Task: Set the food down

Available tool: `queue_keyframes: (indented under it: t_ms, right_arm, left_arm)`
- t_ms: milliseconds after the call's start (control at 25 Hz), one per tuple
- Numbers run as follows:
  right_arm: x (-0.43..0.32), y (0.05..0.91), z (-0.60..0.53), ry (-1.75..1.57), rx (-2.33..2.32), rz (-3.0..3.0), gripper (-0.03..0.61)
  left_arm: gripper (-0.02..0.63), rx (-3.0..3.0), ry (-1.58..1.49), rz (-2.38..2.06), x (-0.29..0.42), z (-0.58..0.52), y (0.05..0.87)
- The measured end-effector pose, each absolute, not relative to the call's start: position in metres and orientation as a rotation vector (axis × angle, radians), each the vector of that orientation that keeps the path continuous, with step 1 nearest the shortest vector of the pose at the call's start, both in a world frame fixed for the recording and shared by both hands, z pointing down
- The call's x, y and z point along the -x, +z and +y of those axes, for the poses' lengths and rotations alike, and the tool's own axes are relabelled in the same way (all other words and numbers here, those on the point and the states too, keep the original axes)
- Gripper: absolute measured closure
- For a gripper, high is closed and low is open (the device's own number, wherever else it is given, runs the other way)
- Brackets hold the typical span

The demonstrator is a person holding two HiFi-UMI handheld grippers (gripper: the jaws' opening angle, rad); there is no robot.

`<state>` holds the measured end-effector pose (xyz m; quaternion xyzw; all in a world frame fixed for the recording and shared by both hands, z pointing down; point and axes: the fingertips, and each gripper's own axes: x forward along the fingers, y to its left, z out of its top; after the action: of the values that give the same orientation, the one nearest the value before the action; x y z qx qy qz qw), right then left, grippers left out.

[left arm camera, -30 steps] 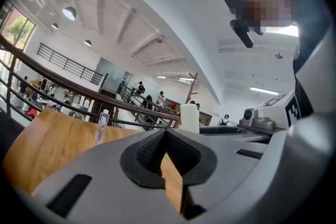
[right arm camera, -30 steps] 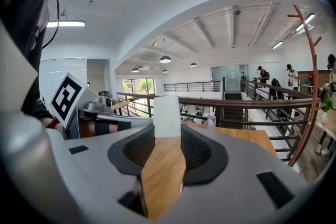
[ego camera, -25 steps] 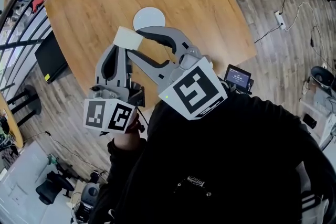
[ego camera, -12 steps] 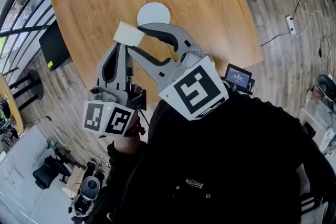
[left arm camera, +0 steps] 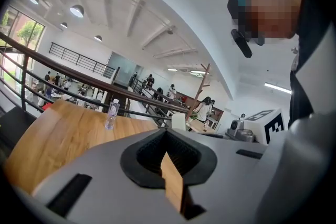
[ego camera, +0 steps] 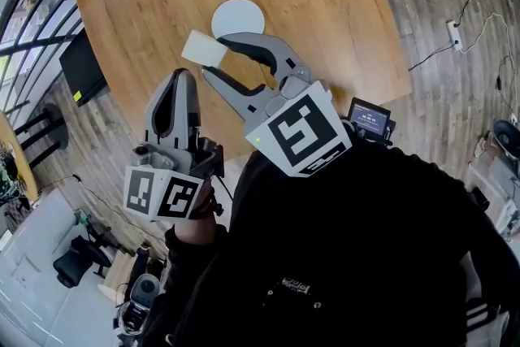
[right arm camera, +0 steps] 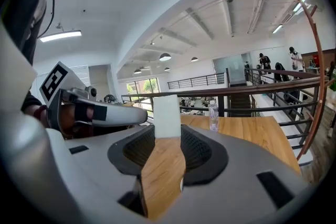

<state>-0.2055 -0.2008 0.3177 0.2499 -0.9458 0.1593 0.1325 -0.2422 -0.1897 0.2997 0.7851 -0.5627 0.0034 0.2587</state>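
The food is a pale cream slab, and my right gripper is shut on its edge. It hangs above the wooden table, just left of and nearer than a small white plate. In the right gripper view the food stands upright between the jaw tips of the right gripper. My left gripper is shut with nothing in it, a little below and left of the food. In its own view the left gripper shows only a thin sliver of table between its jaws.
A water bottle stands at the table's far edge by a railing. A flat black panel lies on the floor left of the table. A small screen device sits at the near table edge. Cables run over the floor at right.
The left gripper has drawn back down and left, away from the food that its tip was next to. The right gripper still holds the food beside the plate.
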Motion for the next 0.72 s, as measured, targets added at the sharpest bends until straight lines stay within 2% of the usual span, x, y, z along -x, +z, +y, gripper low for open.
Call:
queue_keyframes:
  t_ms: [720]
  right_arm:
    - [0.225, 0.370, -0.220, 0.460, -0.677, -2.676, 0.413]
  left_arm:
    - [0.615, -2.036, 0.041, -1.586, 0.257, -0.192, 0.322]
